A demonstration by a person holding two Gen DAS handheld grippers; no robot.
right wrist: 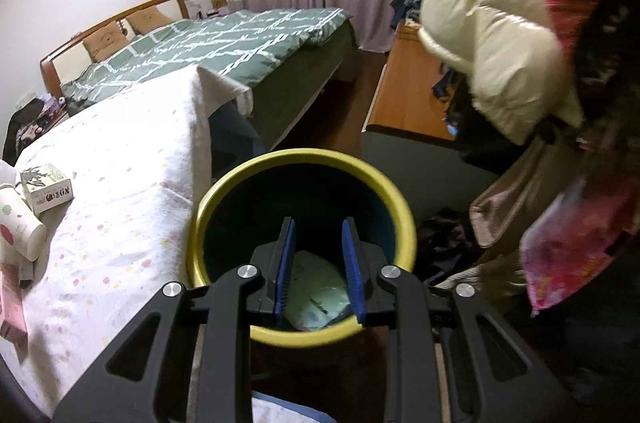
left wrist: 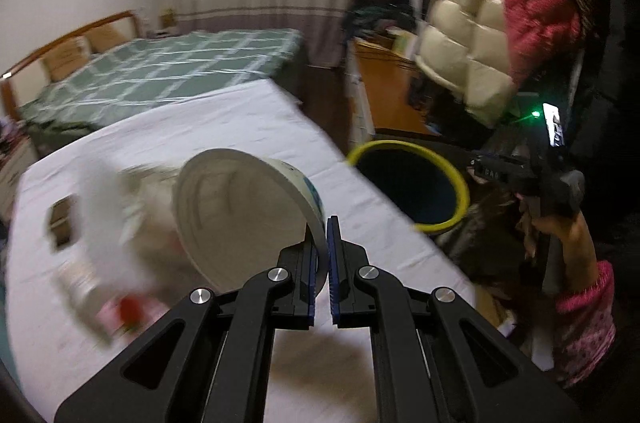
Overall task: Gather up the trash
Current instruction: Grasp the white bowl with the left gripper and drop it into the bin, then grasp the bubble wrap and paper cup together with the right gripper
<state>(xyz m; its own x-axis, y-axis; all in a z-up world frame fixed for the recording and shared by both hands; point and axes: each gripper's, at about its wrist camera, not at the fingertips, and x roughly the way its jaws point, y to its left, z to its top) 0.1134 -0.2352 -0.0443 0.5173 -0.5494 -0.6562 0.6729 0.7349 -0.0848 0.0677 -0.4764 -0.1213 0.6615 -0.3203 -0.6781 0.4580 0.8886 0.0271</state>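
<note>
Blue ribbed pads of the left gripper (left wrist: 323, 263) were pinched tight on the thin rim of a white paper bowl (left wrist: 240, 207), which hung tilted on its side above the table (left wrist: 224, 119), its mouth turned toward the camera. That hold looked risky: only a sliver of soft wall sat between the pads, so a quick swing could let the bowl twist, slip or fold. Anything left inside might also spill onto the white cloth. Blurred scraps, among them a small dark piece (left wrist: 63, 225), lay on the cloth to its left.

The right gripper (right wrist: 320, 269) hung over the bin (right wrist: 404, 219) with its jaws narrowly apart and nothing between them. A pale green wrapper (right wrist: 316, 287) already lay at the bottom. The bin was round, dark inside, with a smooth yellow lip, and stood just beside the table's edge. The two tools could collide there if the bowl came across before the right one cleared.

Still on the dotted cloth were a paper cup (right wrist: 22, 223) and a small printed box (right wrist: 46, 187). Farther off stood a bed (right wrist: 240, 47) with a green checked cover.
</note>
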